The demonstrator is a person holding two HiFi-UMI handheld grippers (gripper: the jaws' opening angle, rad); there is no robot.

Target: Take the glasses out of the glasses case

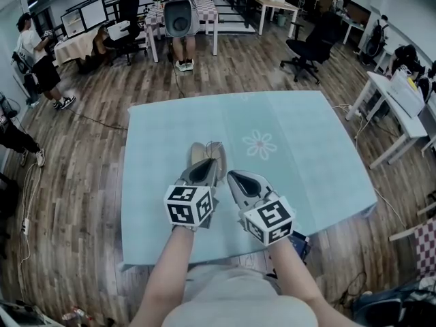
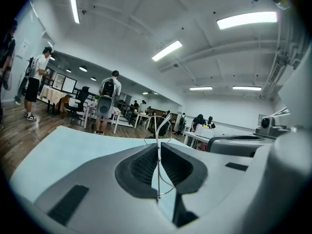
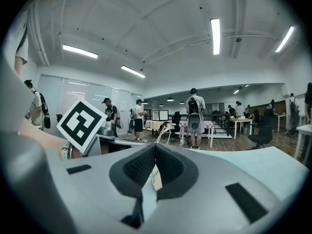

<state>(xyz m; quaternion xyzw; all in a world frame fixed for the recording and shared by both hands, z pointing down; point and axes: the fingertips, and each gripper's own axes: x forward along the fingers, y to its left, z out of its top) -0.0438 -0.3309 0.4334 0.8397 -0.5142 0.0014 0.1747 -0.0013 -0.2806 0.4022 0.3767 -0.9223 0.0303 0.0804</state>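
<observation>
Your right gripper (image 3: 156,151) has its jaws pressed together, nothing between them, above the pale blue tabletop (image 3: 265,167); a marker cube (image 3: 81,123) sits close at its left.

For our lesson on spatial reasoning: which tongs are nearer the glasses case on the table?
Left. The left tongs sit right at the glasses case, pinching the glasses by their thin wire frame; the right tongs hang apart, to its right.

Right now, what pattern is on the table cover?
Plain pale blue table cover with a white flower; the head view shows it best.
</observation>
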